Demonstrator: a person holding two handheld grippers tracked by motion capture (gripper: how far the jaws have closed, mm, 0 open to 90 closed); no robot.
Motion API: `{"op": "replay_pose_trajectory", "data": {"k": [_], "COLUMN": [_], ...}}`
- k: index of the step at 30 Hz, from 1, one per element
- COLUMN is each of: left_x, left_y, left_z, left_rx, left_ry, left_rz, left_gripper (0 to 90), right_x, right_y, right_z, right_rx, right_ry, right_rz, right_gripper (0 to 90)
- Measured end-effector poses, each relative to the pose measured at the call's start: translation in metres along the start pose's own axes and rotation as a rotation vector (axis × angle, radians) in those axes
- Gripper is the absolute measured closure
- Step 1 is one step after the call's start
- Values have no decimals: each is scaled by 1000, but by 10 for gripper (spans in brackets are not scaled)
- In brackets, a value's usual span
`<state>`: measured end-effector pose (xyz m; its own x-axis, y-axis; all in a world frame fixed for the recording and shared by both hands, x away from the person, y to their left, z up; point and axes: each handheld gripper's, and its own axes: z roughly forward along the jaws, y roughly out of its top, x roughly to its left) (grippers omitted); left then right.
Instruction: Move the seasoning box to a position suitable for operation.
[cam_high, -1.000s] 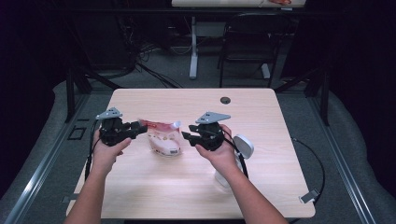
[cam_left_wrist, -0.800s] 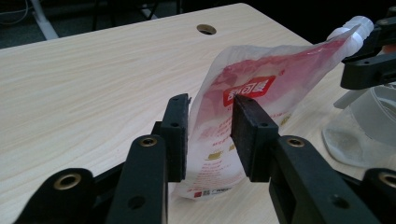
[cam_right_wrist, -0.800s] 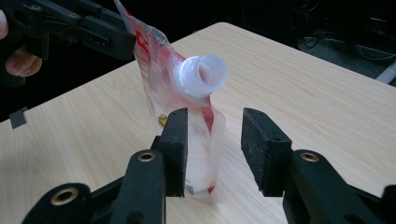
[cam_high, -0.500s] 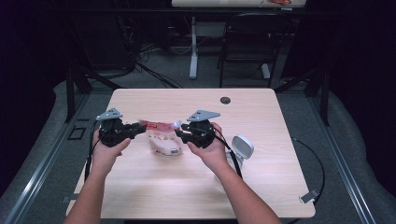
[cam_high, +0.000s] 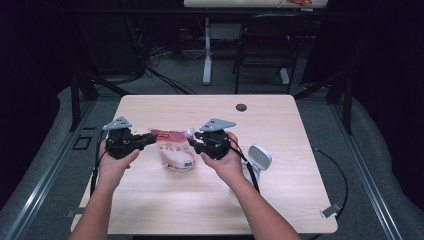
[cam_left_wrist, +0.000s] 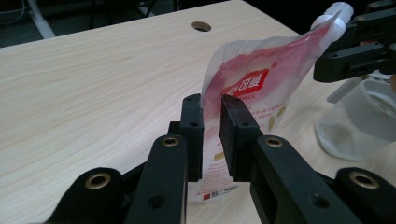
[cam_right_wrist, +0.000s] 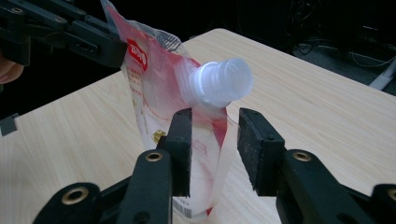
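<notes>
While the left claw (cam_left_wrist: 211, 135) has just been closing and now pinches the top corner of a soft pink pouch (cam_high: 175, 150) standing at mid-desk, the right claw (cam_right_wrist: 215, 151) is spread around the pouch neck below its white spout (cam_right_wrist: 220, 83), not pressing. The film looks light, floppy and slippery; the stiff spout seems the surer hold. The desk (cam_high: 280, 200) offers open room all round, with a clear cup (cam_high: 259, 157) near the right hand.

Pouch (cam_left_wrist: 252, 88) base hidden behind left gripper (cam_left_wrist: 211, 140) jaws; clear container (cam_left_wrist: 359, 121) at 3 o'clock cut off, possibly a cup.
</notes>
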<state>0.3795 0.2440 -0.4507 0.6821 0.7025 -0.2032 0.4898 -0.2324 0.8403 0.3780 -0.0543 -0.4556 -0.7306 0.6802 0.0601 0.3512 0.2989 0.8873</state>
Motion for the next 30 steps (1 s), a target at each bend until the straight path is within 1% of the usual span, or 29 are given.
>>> {"op": "replay_pose_trajectory", "data": {"k": [3, 4, 6, 7, 10, 12, 14, 15, 16, 19, 21, 25, 26, 30], "left_x": [-3, -5, -7, -9, -14, -18, -23, -27, -29, -39, -45, -59, -63, -75], "left_y": [1, 1, 1, 1, 2, 2, 2, 1, 2, 1, 1, 0, -1, -5], "left_z": [-3, -4, -6, -7, -8, -10, -12, -12, -13, -16, -17, -19, -18, -17], "left_rx": [-10, -14, -11, -10, -14, -17, -7, -10, -3, 14, 15, 31, 32, 47], "left_ry": [-11, -14, -21, -22, -33, -43, -49, -47, -43, -45, -51, -59, -61, -67], "left_rz": [-1, 0, 2, 10, 9, 8, 16, 19, 33, 42, 50, 82, 85, 97], "left_gripper": [801, 800, 800, 800, 800, 801, 802, 802, 802, 802, 803, 808, 809, 809], "right_x": [1, 1, 4, 5, 8, 10, 12, 13, 14, 18, 20, 24, 25, 26], "right_y": [0, 1, 0, 0, 0, -1, -3, -4, -5, -8, -11, -17, -19, -29], "right_z": [-4, -7, -11, -13, -21, -26, -33, -37, -40, -49, -55, -69, -73, -84], "right_rx": [-16, -9, -15, -15, -25, -34, -43, -49, -53, -52, -51, -54, -52, -50], "right_ry": [5, 4, 0, -1, -6, 0, 1, 4, 6, 12, 13, 11, 10, 20], "right_rz": [9, 2, -6, -12, -13, -10, -13, -13, -14, -22, -29, -32, -34, -11], "right_gripper": [660, 660, 659, 659, 658, 658, 658, 658, 658, 658, 658, 658, 658, 658]}}
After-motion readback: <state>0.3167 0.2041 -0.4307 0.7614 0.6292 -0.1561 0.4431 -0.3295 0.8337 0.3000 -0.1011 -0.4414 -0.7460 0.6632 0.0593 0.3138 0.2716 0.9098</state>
